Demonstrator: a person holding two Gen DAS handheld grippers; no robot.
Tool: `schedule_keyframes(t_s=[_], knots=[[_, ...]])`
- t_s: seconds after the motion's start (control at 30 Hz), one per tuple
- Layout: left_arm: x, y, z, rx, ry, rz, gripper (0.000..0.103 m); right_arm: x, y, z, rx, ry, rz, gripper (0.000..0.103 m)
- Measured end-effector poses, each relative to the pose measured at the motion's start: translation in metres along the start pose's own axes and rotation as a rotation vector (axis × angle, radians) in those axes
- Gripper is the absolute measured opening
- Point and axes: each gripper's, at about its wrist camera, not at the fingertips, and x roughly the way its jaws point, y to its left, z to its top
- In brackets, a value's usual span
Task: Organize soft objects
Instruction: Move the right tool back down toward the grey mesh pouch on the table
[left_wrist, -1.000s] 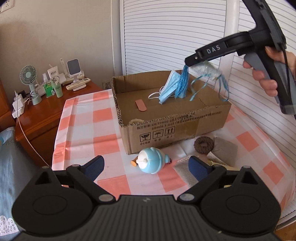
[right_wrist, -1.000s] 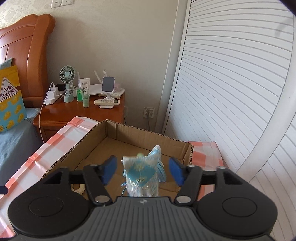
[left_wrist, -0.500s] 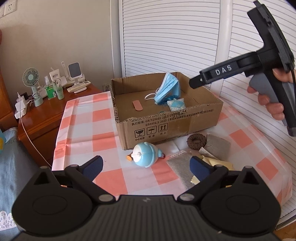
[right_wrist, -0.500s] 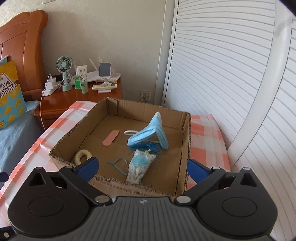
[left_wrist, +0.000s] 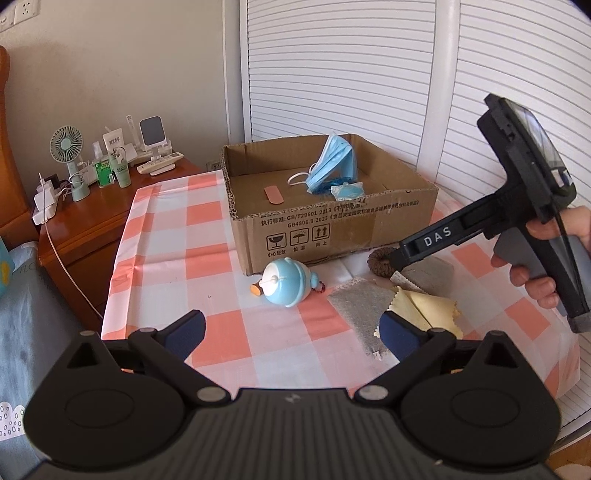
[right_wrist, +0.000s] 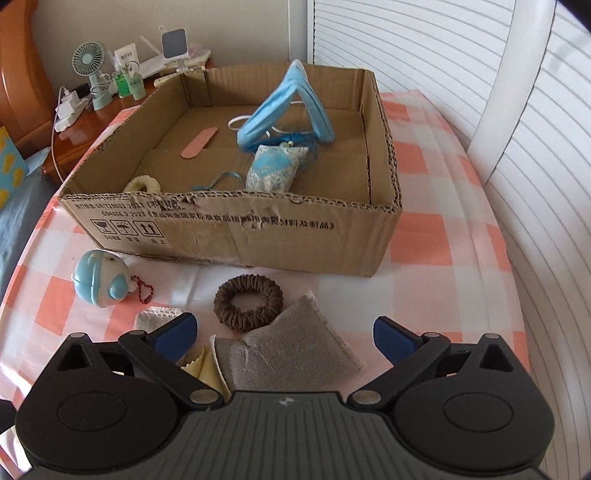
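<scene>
A cardboard box (right_wrist: 236, 236) on the checked tablecloth holds a blue face mask (right_wrist: 291, 107), a blue-and-white sachet (right_wrist: 275, 168), a pink strip (right_wrist: 199, 142) and a cream ring (right_wrist: 142, 183). In front of the box lie a brown scrunchie (right_wrist: 248, 302), a grey pouch (right_wrist: 295, 352), yellow cloths (left_wrist: 428, 306), a grey mesh cloth (left_wrist: 360, 306) and a blue toy (left_wrist: 286, 282). My right gripper (right_wrist: 284, 334) is open and empty, low over the grey pouch. My left gripper (left_wrist: 291, 326) is open and empty, back from the toy. The box (left_wrist: 332, 225) shows in both views.
A wooden nightstand (left_wrist: 88, 218) at the left carries a small fan (left_wrist: 68, 147), bottles, a remote and chargers. White louvred doors (left_wrist: 351, 74) stand behind the table. A person's hand (left_wrist: 535, 273) holds the right gripper's handle at the right. A bed (left_wrist: 26, 295) lies at the far left.
The right gripper opened and let the blue-and-white sachet fall into the box. It then dropped down in front of the box, tilting toward the grey pouch and scrunchie. The left gripper pulled back slightly.
</scene>
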Motion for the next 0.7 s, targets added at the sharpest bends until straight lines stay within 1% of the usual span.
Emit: schedule_keyframes(t_s=[0.17, 0.27, 0.47, 0.57, 0.7], knots=[[-0.001, 0.001, -0.003, -0.005, 0.005, 0.002, 0.1, 0.018, 0.006, -0.005, 0.027, 0.057, -0.034, 0.103], [-0.001, 0.002, -0.004, -0.006, 0.008, 0.002, 0.1, 0.026, 0.006, -0.01, 0.034, 0.082, -0.069, 0.103], [0.001, 0.003, -0.005, -0.011, 0.016, -0.001, 0.1, 0.019, 0.005, -0.024, 0.004, 0.051, -0.078, 0.103], [0.001, 0.003, -0.006, -0.013, 0.015, -0.006, 0.1, 0.01, -0.003, -0.036, -0.013, 0.042, -0.079, 0.103], [0.004, 0.003, -0.007, -0.018, 0.02, -0.01, 0.1, 0.0, -0.015, -0.053, -0.027, 0.0, -0.083, 0.103]])
